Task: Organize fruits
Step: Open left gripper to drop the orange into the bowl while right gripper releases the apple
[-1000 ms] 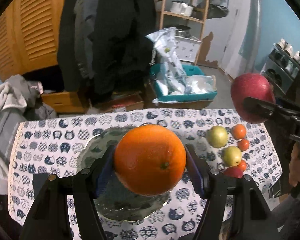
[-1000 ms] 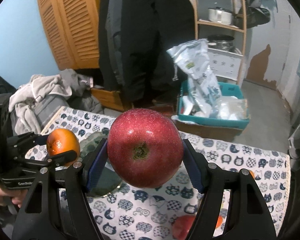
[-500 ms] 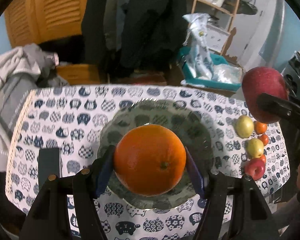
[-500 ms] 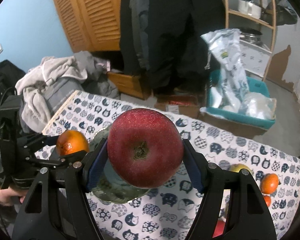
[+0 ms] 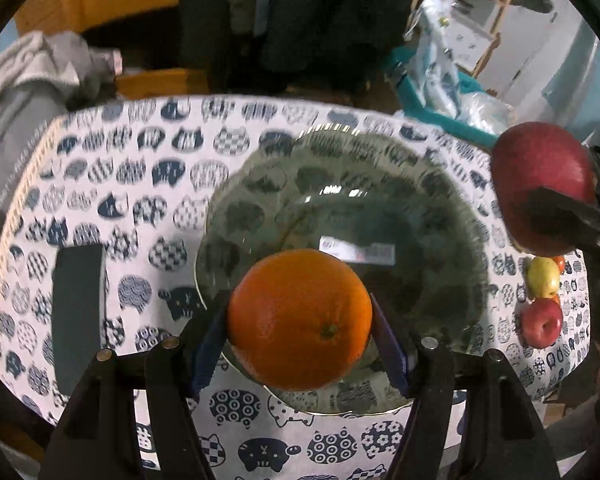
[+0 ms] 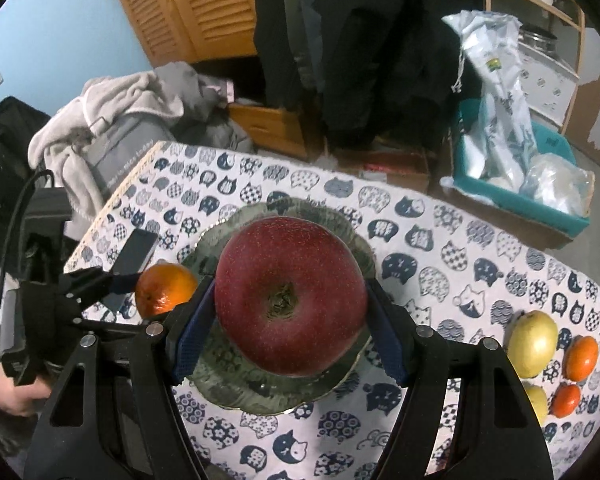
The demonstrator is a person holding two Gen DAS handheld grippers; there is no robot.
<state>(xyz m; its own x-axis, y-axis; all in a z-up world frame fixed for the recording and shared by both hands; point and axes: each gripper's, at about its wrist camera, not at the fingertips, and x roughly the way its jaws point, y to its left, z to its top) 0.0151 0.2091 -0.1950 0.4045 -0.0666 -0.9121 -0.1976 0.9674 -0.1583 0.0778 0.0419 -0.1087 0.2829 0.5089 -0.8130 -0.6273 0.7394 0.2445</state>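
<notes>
Orange [image 5: 299, 319] and apple [image 6: 291, 295], each pinched in a tool, now hang lower over the glass plate [image 5: 440, 216].

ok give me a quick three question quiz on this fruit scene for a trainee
1. True or false: the glass plate already has fruit lying on it.
2. Which fruit does each gripper hold? A) left gripper an orange, right gripper a red apple; B) left an apple, right an orange; C) both hold oranges.
3. Fill in: the flat dark phone lies on the cat-print tablecloth, to the ____ of the plate in the left wrist view.

Key
1. False: the plate is bare; both fruits are clamped in the jaws above it.
2. A
3. left
</notes>
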